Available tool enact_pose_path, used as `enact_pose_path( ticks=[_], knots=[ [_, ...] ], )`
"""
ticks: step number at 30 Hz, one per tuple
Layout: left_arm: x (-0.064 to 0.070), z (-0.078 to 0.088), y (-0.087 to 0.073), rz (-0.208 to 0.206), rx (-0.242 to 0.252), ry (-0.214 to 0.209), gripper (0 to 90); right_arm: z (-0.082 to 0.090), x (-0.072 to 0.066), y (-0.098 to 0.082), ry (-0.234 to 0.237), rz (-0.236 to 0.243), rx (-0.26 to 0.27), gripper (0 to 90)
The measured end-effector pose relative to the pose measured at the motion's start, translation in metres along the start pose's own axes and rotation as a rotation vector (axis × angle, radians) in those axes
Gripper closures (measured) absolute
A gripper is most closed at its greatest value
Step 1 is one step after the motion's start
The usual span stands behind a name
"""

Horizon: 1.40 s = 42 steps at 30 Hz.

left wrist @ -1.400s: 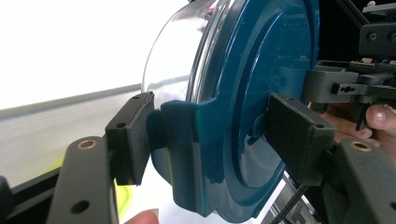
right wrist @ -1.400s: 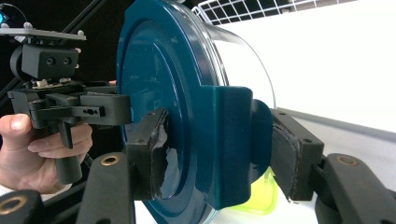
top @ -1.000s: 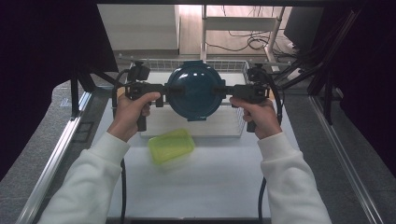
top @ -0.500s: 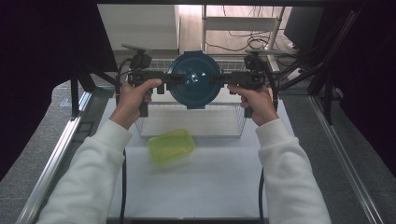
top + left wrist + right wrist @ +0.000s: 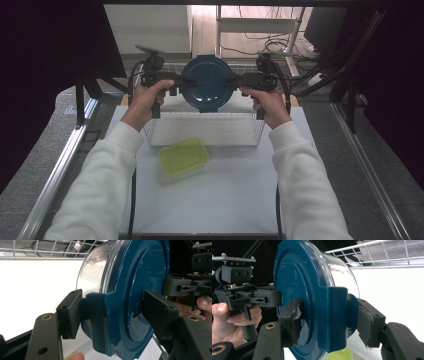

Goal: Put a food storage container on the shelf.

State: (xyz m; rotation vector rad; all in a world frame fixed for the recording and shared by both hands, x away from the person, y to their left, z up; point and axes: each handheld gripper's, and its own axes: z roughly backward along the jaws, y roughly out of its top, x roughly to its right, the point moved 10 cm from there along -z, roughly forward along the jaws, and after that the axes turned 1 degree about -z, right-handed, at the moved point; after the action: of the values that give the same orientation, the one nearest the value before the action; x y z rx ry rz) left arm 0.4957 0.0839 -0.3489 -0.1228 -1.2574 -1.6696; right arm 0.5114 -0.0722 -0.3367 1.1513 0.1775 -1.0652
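A round clear container with a dark teal lid (image 5: 206, 84) hangs above the far part of a wire basket (image 5: 200, 114), lid facing the person. My left gripper (image 5: 184, 80) is shut on the lid's left clip tab, and my right gripper (image 5: 231, 80) is shut on the right tab. In the left gripper view the pads (image 5: 71, 312) clamp the tab of the lid (image 5: 140, 290), with the clear bowl (image 5: 95, 272) behind. In the right gripper view my right gripper (image 5: 329, 320) pinches the opposite tab of the lid (image 5: 294, 282).
A yellow-green lidded box (image 5: 183, 157) lies on the white table (image 5: 225, 200) just in front of the basket. Metal rails (image 5: 60, 165) run along both table sides. Cables and a shelf stand beyond the far edge.
Both grippers have carried the teal-lidded container away from the person, from over the basket's middle to its far side. The green box has not moved.
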Motion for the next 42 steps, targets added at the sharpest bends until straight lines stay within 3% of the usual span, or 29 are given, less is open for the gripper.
enact_pose_path(
  ticks=[9, 26, 31, 42],
  knots=[
    [-0.009, -0.009, 0.006, 0.048, -0.008, -0.004, 34.1, -0.007, 0.01, 0.002, -0.018, -0.058, -0.012, 40.5],
    [-0.033, -0.029, 0.021, 0.207, 0.013, -0.038, 33.5, -0.023, 0.029, 0.013, -0.064, -0.2, -0.038, 35.4],
    [-0.037, -0.033, 0.023, 0.222, 0.03, -0.035, 33.5, -0.026, 0.034, 0.014, -0.062, -0.242, -0.033, 33.7],
    [-0.038, -0.037, 0.025, 0.218, 0.059, -0.022, 33.0, -0.03, 0.038, 0.012, -0.061, -0.242, -0.028, 29.4]
  ],
)
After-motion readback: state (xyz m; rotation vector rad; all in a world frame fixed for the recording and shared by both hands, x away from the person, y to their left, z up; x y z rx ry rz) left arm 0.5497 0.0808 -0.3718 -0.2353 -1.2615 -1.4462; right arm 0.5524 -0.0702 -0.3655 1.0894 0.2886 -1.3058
